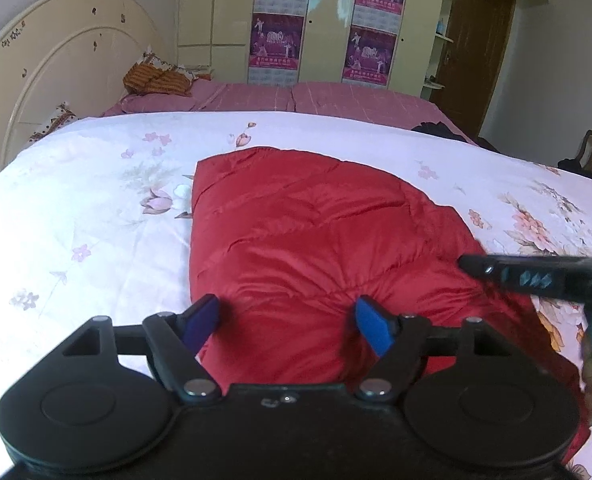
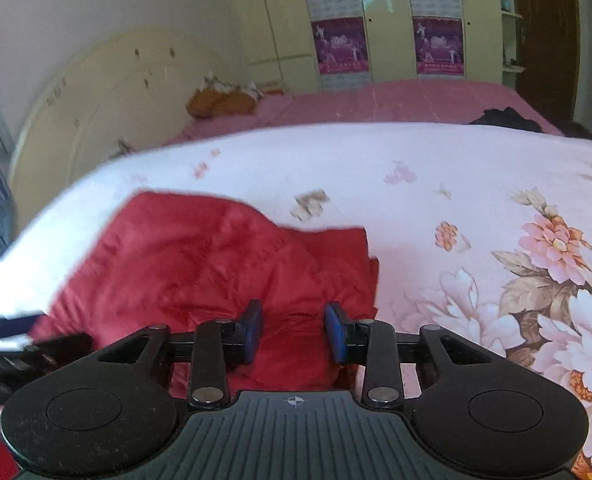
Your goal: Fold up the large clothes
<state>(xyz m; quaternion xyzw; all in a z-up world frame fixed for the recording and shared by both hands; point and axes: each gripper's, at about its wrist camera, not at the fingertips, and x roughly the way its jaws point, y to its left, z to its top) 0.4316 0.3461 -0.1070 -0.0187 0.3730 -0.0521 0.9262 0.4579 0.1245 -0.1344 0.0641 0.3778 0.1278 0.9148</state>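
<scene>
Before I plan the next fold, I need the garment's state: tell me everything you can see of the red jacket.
The red jacket is a shiny, quilted, puffy garment, already folded into a rumpled bundle with a straight left edge. It lies on the floral sheet. Its near edge sits between the pads of both hand-held grippers; whether either pinches the fabric is unclear.

A plain red quilted jacket lies on a white bedsheet printed with pink flowers; beyond, pink checked bedding.
</scene>
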